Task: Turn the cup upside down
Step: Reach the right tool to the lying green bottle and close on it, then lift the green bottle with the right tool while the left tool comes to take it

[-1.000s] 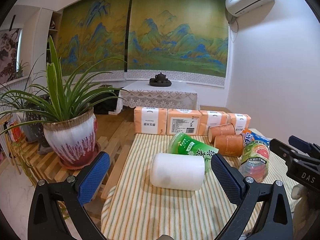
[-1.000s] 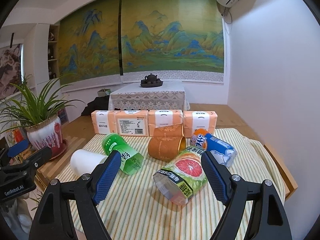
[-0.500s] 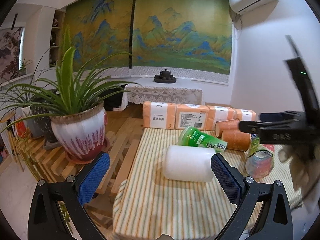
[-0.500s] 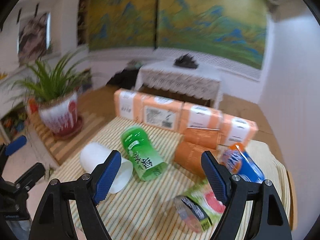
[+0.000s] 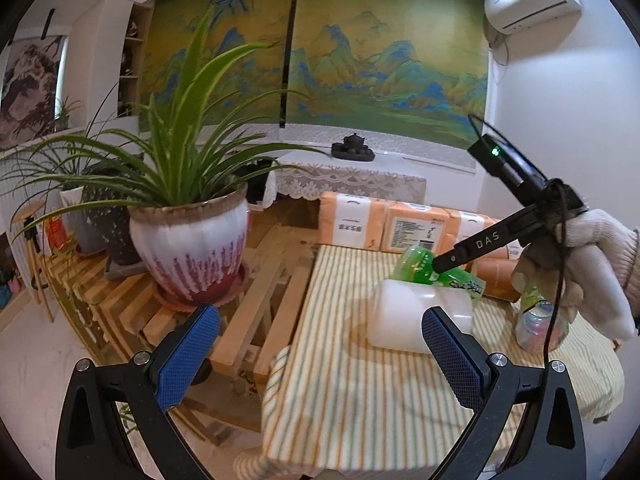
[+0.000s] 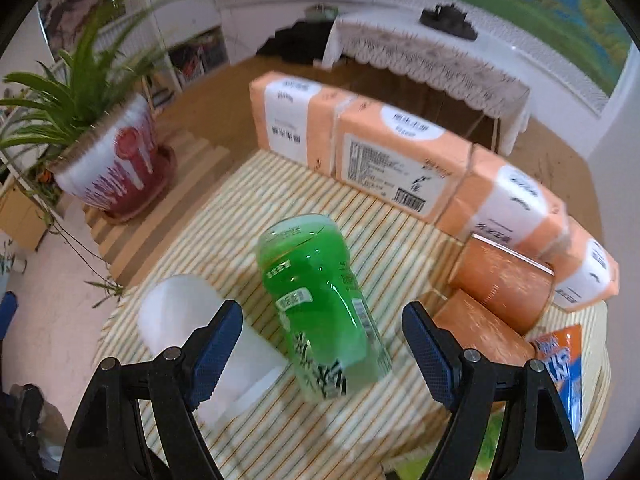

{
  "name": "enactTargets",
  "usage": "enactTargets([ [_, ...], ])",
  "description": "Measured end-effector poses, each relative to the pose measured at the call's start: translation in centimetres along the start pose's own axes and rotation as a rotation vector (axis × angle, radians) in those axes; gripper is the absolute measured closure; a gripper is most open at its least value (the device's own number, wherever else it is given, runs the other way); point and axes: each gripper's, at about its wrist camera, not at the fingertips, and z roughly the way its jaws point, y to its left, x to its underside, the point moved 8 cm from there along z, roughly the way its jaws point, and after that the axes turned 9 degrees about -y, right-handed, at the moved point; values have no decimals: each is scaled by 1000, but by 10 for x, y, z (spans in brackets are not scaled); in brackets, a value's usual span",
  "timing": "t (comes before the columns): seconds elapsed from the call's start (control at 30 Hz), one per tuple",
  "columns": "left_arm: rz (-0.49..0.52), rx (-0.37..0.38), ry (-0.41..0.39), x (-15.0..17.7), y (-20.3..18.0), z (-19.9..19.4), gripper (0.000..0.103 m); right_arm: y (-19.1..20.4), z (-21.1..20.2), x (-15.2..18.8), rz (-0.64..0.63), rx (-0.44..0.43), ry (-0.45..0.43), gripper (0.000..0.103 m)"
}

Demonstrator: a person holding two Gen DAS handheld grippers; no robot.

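Right gripper spread, poised above green cup lying on side (likely flip target); left gripper spread, idle, holding nothing; striped cloth beneath.

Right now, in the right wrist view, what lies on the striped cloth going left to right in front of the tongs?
White cup → green cup → two orange cups → blue and orange packet.
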Motion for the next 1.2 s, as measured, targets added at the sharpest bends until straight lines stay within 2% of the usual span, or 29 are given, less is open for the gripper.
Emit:
enactTargets([
  [0.27,-31,-23,10,4,20,8,1,-1,34,-4,-32,-12,103,24],
  [0.37,-36,-29,15,5,23,11,1,-1,46,-3,-42,-21,132,31],
  [0.47,-45,-33,22,6,27,13,1,-1,51,-2,-51,-26,149,42],
  [0.63,-56,-40,15,2,31,12,1,-5,51,-3,-52,2,135,46],
  [0.87,-45,-33,3,-1,25,5,1,-10,19,-17,-36,5,62,46],
  [1.0,-48,-28,-4,-4,22,-2,1,-9,-17,-20,-47,-1,13,46],
  [1.1,-50,-16,2,-5,18,-5,1,-1,-49,-11,-60,-18,-11,46],
  [1.2,-63,7,29,-2,12,-7,1,14,-76,12,-102,-42,-12,46],
])
